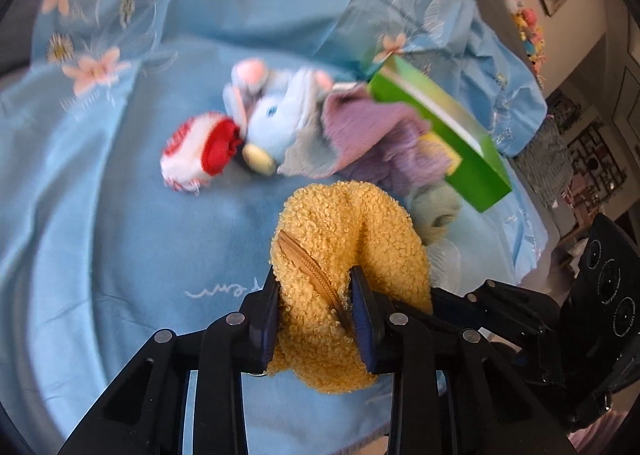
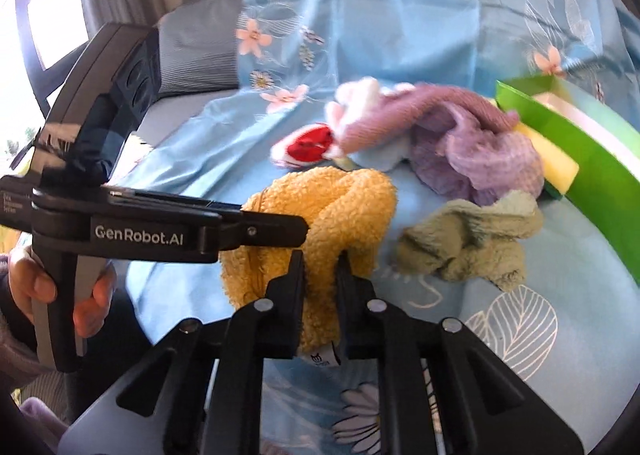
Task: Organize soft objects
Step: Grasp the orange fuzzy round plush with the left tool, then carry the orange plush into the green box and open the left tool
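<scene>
Yellow fuzzy pouch [image 1: 344, 231] is pinched by both the left gripper [image 1: 316, 295] and right gripper [image 2: 320, 267], jaws squeezed on it. Next, I think: carry it to the green box [image 1: 448, 127].

Two wrist fisheyes, close, angled down along their fingers [image 1: 362, 295]; both share the yellow fleece pouch [image 2: 332, 199] and bed.

Left gripper [image 1: 316, 307] angled downward, jaws clamped on yellow fleece pouch [image 1: 344, 223]. Right gripper [image 2: 320, 275] alongside, jaws pinched tight on same pouch. Person's hand [image 2: 60, 295] grips left handle.
</scene>
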Demonstrator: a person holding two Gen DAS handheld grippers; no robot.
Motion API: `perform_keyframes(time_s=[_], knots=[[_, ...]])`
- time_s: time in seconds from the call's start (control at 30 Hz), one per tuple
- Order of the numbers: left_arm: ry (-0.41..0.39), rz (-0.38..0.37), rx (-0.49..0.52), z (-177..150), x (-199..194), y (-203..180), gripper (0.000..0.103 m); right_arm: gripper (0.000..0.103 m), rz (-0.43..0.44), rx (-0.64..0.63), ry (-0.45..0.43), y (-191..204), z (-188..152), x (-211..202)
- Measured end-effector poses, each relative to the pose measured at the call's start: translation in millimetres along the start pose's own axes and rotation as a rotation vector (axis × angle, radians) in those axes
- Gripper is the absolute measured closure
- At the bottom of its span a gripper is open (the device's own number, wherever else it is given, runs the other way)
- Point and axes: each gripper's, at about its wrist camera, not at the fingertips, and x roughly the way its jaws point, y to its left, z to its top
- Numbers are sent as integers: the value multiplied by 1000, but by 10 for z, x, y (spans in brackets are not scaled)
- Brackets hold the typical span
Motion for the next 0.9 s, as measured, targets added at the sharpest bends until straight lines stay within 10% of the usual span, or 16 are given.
perform_keyframes(time_s=[0.4, 0.9], knots=[[-144, 36, 156, 480, -338, -698, 71, 90, -54, 17, -222, -173, 320, -708], [-183, -17, 291, 1510, 223, -1855, 70, 90, -277, 82, -384, -1282, 837, -1279]])
